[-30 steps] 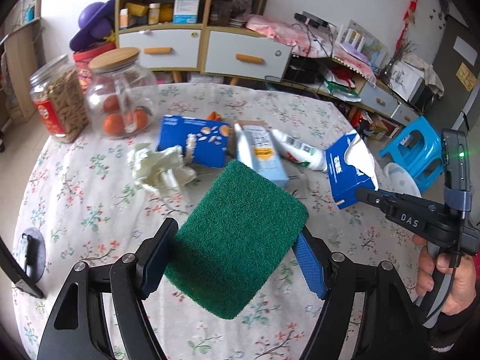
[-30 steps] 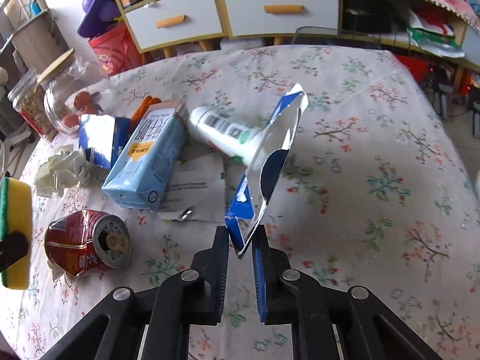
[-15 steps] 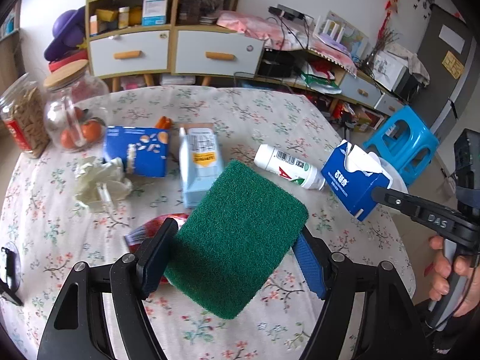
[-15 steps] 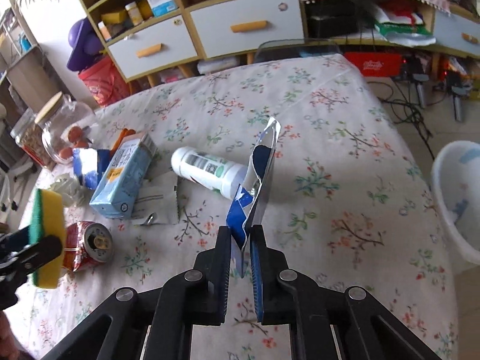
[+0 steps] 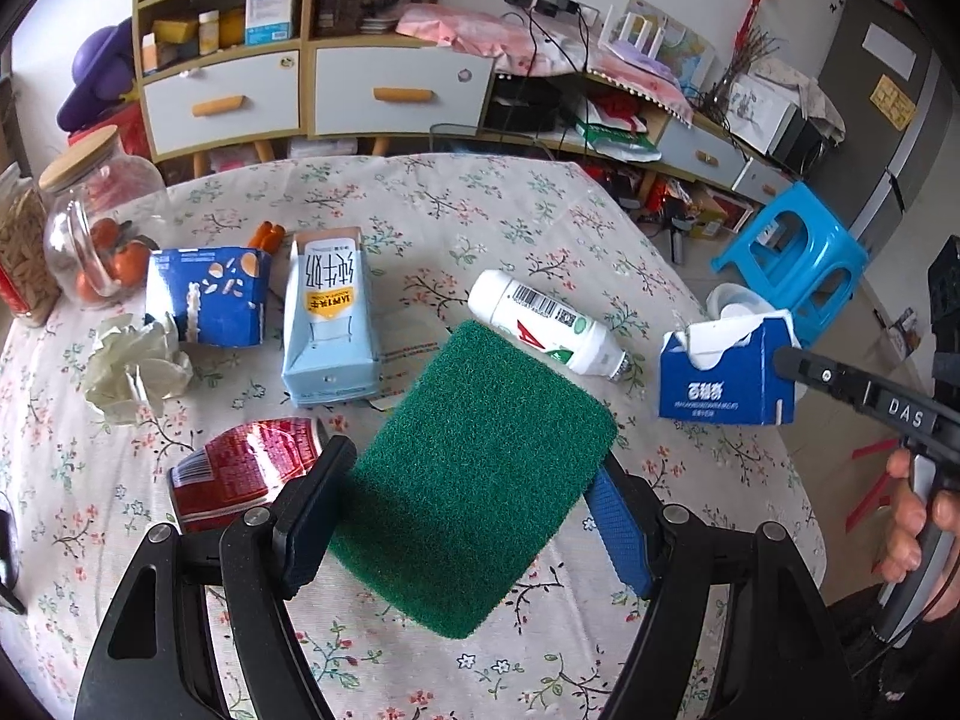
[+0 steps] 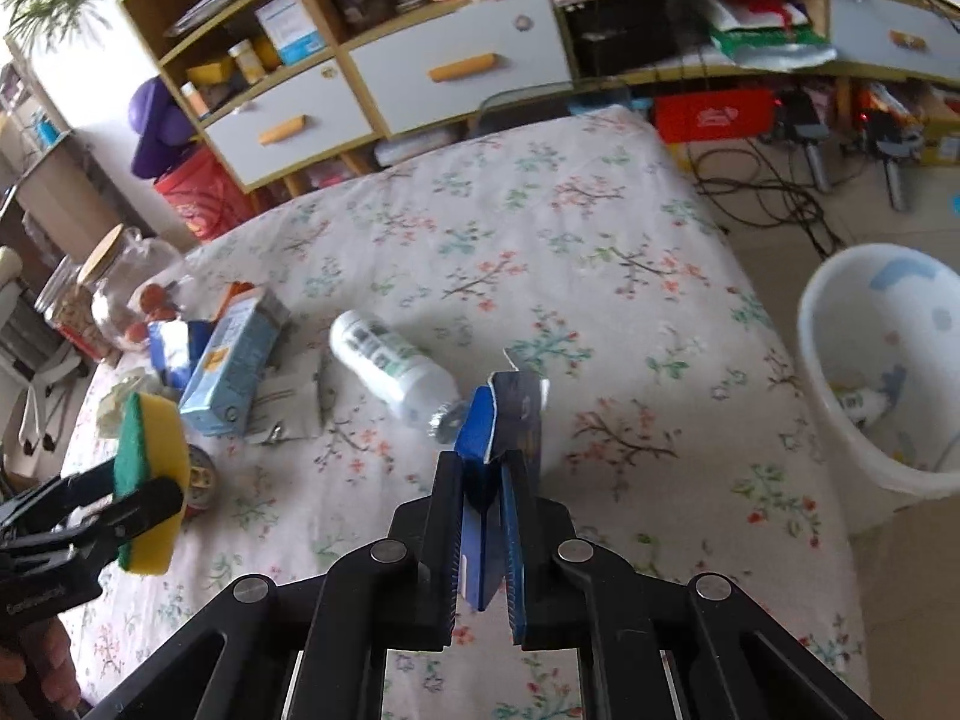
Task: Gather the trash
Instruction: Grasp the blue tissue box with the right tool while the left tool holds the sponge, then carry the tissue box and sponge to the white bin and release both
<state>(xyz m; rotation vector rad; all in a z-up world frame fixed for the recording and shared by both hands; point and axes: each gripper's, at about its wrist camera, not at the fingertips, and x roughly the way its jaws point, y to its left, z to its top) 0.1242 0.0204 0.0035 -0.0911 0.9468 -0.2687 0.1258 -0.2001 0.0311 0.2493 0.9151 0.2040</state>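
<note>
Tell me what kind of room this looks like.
Most likely a lived-in room at home, a living or dining area. A table with a flowery cloth holds food jars, a wooden cabinet with drawers lines the wall, and a blue plastic stool stands beside it.

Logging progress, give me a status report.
Left gripper shut on sponge. Right gripper shut on blue carton, bin ahead right. Path clear.

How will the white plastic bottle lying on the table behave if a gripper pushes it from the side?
The white bottle lies on its side on the tablecloth, so it would probably roll. It looks uncapped and perhaps empty, hence likely light. Its smooth round wall may slip between fingers.
</note>
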